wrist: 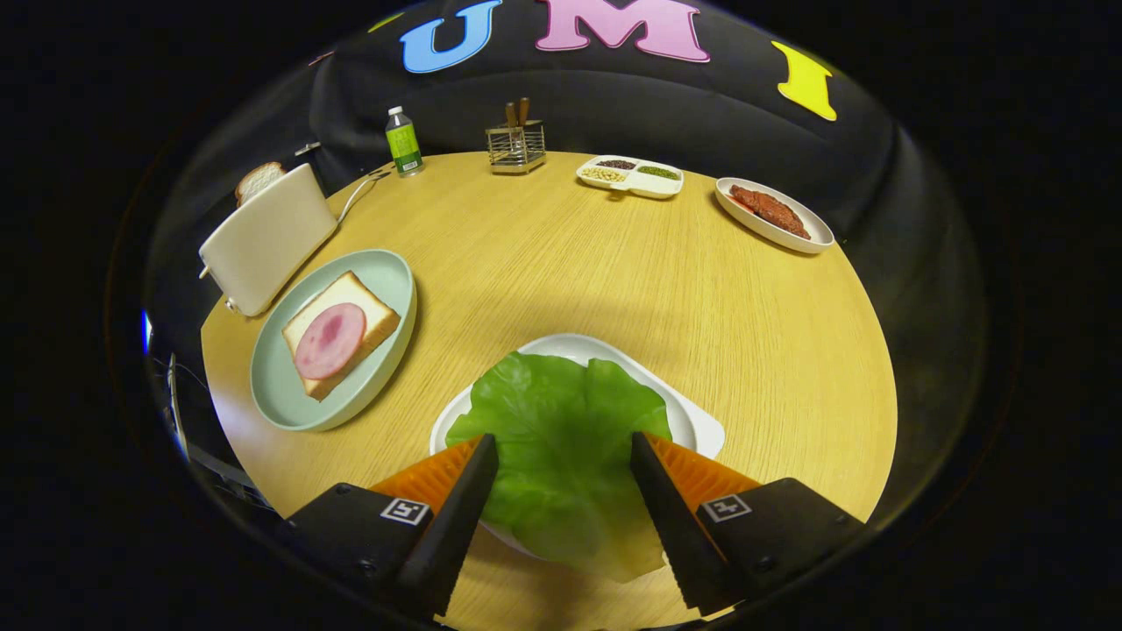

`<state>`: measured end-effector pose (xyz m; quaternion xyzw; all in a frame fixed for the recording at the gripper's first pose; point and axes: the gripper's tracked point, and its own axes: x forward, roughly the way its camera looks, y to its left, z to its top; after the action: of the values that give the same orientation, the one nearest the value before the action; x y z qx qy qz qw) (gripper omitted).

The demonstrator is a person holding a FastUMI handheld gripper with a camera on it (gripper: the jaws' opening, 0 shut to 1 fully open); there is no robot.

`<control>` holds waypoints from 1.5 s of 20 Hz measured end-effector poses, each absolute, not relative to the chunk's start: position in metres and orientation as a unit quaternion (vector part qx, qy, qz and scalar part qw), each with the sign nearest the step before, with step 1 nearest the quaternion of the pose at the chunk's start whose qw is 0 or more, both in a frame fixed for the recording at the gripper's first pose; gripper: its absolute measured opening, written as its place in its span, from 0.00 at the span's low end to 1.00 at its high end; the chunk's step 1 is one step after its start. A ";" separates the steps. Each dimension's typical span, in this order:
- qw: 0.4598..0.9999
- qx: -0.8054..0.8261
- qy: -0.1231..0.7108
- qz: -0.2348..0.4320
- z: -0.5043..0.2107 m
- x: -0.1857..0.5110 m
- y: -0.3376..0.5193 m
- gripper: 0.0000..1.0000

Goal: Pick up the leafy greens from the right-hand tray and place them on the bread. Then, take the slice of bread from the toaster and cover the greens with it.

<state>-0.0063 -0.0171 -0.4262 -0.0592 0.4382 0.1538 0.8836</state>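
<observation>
A green lettuce leaf (561, 438) lies on a white tray (692, 419) near the table's front edge. My gripper (564, 449) hangs over it, open, with the leaf showing in the wide gap between the two fingers; whether they touch it I cannot tell. To the left, a pale green plate (386, 280) holds a slice of bread (364, 302) topped with a round pink slice of ham (329, 340). Beyond that plate stands a white toaster (267, 237) with another bread slice (258, 181) sticking out of its top.
At the back of the round wooden table (570, 263) stand a green-labelled bottle (403, 141), a wire utensil holder (516, 145), a white divided dish (629, 175) of beans, and an oval plate (811, 232) with reddish meat. The toaster's cord runs toward the bottle.
</observation>
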 end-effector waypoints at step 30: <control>0.904 -0.048 0.409 0.120 -0.348 0.010 0.028 0.06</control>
<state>0.0103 0.0276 -0.3483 -0.0475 0.4085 0.1197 0.9036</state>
